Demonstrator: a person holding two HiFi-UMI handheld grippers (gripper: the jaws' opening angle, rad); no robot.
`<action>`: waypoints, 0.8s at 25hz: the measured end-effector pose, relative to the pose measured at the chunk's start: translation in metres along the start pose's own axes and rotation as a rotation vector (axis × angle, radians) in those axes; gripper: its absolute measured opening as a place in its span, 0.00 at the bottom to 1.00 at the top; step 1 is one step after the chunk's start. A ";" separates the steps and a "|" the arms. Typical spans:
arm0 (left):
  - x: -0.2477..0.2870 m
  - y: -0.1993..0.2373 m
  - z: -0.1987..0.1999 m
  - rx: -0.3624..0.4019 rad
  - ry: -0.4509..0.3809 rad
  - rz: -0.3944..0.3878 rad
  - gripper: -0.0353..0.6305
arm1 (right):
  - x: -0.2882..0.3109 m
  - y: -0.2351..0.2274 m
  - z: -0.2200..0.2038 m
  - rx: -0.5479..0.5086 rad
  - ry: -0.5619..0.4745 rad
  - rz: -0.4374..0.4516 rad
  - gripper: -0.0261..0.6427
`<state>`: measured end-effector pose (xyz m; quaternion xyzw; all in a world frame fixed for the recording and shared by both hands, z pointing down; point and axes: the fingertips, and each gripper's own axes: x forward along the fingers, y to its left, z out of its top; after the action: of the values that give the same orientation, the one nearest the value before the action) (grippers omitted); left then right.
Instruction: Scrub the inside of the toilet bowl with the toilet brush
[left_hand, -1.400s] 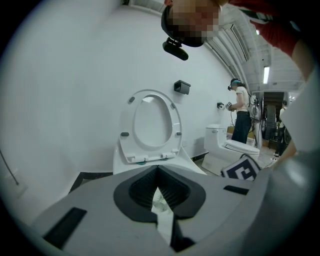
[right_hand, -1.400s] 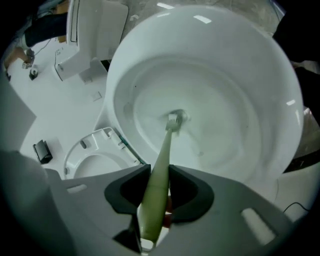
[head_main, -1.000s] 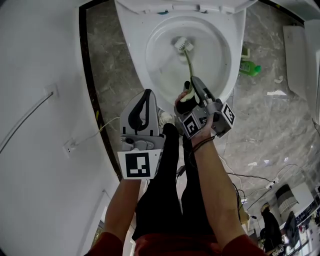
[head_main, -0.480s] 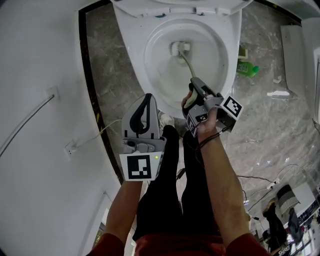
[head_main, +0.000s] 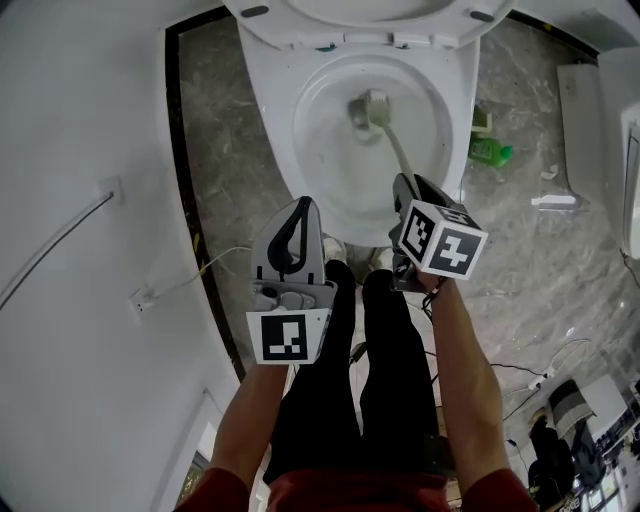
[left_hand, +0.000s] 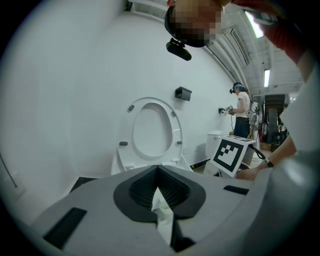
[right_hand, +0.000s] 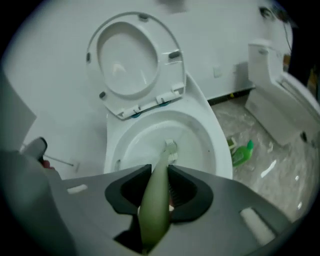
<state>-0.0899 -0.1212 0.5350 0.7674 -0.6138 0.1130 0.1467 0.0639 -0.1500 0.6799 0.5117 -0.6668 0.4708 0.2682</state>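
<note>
The white toilet bowl (head_main: 280, 110) stands open, with its seat (left_hand: 127, 131) raised against the wall. A pale green toilet brush has its white head (head_main: 370, 108) down inside the bowl near the back. Its handle (head_main: 398, 150) slants to my right gripper (head_main: 403, 182), which is shut on it over the bowl's front right rim. In the right gripper view the handle (right_hand: 155, 205) runs between the jaws of the right gripper (right_hand: 160, 172) to the brush head (right_hand: 170, 149). My left gripper (head_main: 302, 203) hovers beside the bowl's front left, jaws together at the left gripper (left_hand: 157, 170), holding nothing I can make out.
A green bottle (head_main: 490, 152) lies on the marble floor right of the toilet. Another white fixture (right_hand: 272, 85) stands further right. The white wall and a cable (head_main: 180, 280) are at the left. The holder's black-trousered legs (head_main: 340, 380) stand before the bowl. Another person (left_hand: 241, 117) stands far off.
My right gripper has shifted right and turned so its marker cube faces up. The brush head has slid a little inside the bowl. The left gripper has hardly moved.
</note>
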 end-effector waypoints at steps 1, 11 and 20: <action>-0.001 0.000 -0.001 0.000 0.005 0.000 0.06 | -0.002 0.001 0.002 -0.084 -0.007 -0.037 0.21; -0.005 0.011 -0.001 -0.018 -0.009 0.026 0.06 | 0.011 0.004 0.027 -0.294 0.018 -0.148 0.21; -0.014 0.031 -0.007 -0.029 0.000 0.056 0.06 | 0.029 0.025 0.038 -0.485 0.048 -0.172 0.21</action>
<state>-0.1232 -0.1126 0.5395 0.7477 -0.6367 0.1082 0.1546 0.0356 -0.1960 0.6797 0.4759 -0.7078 0.2845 0.4377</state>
